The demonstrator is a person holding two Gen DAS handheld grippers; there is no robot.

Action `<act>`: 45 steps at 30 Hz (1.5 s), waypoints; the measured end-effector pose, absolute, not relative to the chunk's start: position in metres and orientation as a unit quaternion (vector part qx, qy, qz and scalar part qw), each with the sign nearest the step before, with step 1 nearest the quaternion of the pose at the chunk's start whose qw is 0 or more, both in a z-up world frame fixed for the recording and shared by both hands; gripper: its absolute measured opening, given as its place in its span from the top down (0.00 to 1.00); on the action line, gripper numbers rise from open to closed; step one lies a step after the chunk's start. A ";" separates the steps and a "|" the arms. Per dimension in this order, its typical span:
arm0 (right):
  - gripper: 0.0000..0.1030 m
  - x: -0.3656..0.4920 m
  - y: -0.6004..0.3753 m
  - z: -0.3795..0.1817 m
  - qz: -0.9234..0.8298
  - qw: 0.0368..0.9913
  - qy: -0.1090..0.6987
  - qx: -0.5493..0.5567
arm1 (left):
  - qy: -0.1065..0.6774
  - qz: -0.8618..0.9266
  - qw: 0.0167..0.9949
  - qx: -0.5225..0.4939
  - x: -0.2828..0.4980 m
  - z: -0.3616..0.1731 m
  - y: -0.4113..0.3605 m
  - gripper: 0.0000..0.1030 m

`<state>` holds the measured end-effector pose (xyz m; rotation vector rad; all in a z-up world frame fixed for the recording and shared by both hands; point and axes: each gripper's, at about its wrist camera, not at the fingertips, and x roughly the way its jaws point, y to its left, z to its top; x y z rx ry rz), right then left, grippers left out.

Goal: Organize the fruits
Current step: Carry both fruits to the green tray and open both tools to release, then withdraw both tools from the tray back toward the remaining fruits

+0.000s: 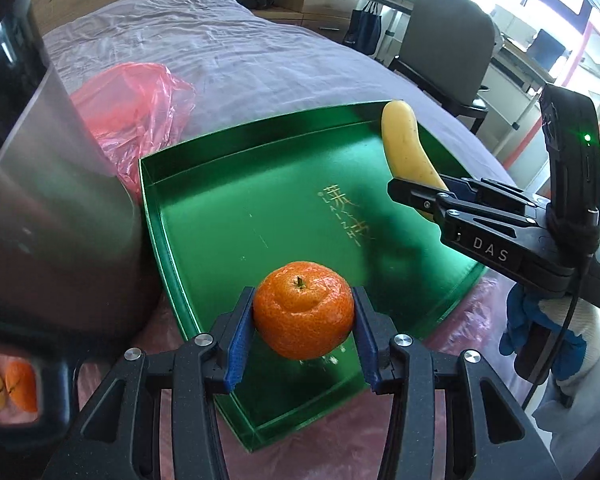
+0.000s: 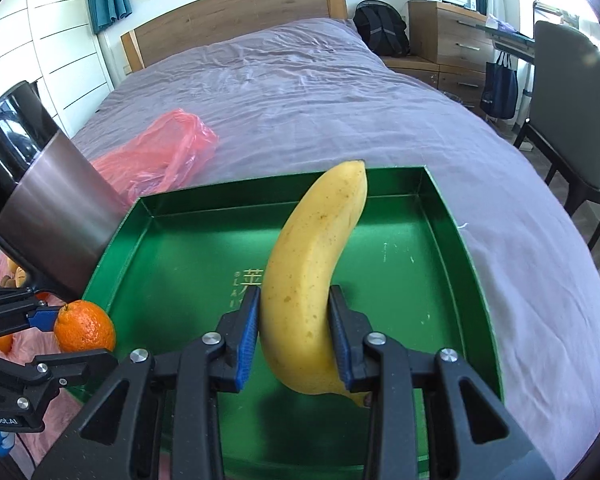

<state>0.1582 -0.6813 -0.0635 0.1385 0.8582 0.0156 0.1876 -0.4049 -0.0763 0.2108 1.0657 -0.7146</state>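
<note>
Over the green tray (image 1: 204, 216) on the bed (image 1: 236, 56), we are carrying two fruits at once. The left gripper (image 1: 303, 322) is clamping the orange (image 1: 304, 315) between its blue pads (image 1: 239, 346), stem up, above the tray's near corner. The right gripper (image 2: 294, 334) is pinching the banana (image 2: 314, 280) around its lower half, so the long upper part is arching forward over the tray floor toward the far wall.

Judgement: we are in the placing step, both fruits over the tray and neither set down yet. Whether either one is touching the floor we cannot tell from these views.

Notes for doing it well:
- We are holding the banana off-centre, so it may pivot in the pads when it meets the floor. Lowering it until its curved back is lying flat, then letting go, should stop it rolling.
- The orange is round and likely to roll on the smooth tray floor. Setting it near a wall or corner, and releasing only once it is resting, should keep it put.
- The two grippers are close over the same tray; placing one fruit at a time, well apart, avoids a knock.
- The red plastic bag (image 2: 160, 152) is lying just beyond the far left corner, and a shiny metal surface (image 2: 56, 204) is crowding the left wall, so we are favouring the tray's open middle and right.
</note>
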 end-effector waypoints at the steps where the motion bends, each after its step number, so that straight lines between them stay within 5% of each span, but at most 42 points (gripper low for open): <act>1: 0.66 0.161 -0.683 -0.069 0.007 0.906 0.419 0.064 | 0.498 -0.330 0.796 0.098 0.189 -0.080 -0.405 0.61; 15: 0.62 0.166 -0.685 -0.089 0.004 0.906 0.419 0.060 | 0.516 -0.310 0.792 0.104 0.194 -0.101 -0.405 0.60; 19: 0.23 0.162 -0.684 -0.085 -0.004 0.906 0.420 0.060 | 0.511 -0.303 0.795 0.126 0.194 -0.100 -0.414 0.59; 25: 0.05 0.145 -0.680 -0.061 -0.009 0.913 0.404 0.058 | 0.488 -0.285 0.810 0.156 0.182 -0.083 -0.414 0.41; 45: 0.03 0.017 -0.627 0.039 -0.001 0.938 0.340 0.061 | 0.424 -0.274 0.848 0.163 0.094 0.016 -0.332 0.15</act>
